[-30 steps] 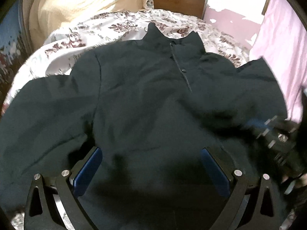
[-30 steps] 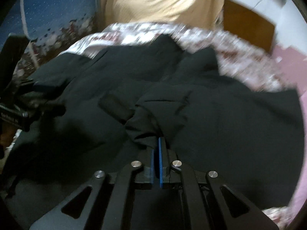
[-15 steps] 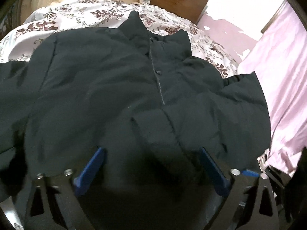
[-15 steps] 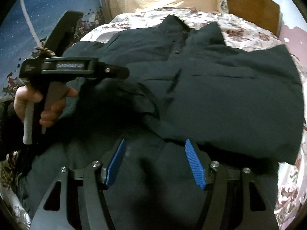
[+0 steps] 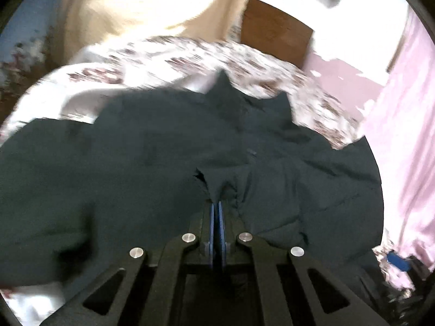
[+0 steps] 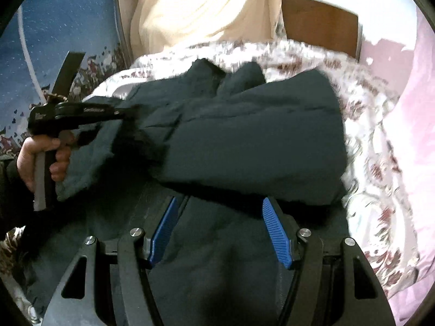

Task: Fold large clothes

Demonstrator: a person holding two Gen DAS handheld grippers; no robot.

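Note:
A large dark jacket (image 5: 152,157) lies front up on a flowered bedspread (image 5: 152,62), collar toward the headboard. Its right sleeve is folded across the chest (image 6: 252,141). My left gripper (image 5: 216,206) is shut on a pinch of the jacket's fabric (image 5: 220,182) near the middle of the front. It also shows in the right wrist view (image 6: 81,111), held in a hand at the left, with fabric hanging from it. My right gripper (image 6: 220,231) is open and empty, low over the jacket's lower part.
A wooden headboard (image 5: 274,38) and a cream blanket (image 5: 141,5) stand at the far end of the bed. A pink curtain (image 5: 407,141) hangs on the right. A blue patterned wall (image 6: 62,35) is on the left.
My left gripper has shut on the jacket fabric; it was open before. My right gripper let go of the sleeve a second ago and stays open, drawn back a little.

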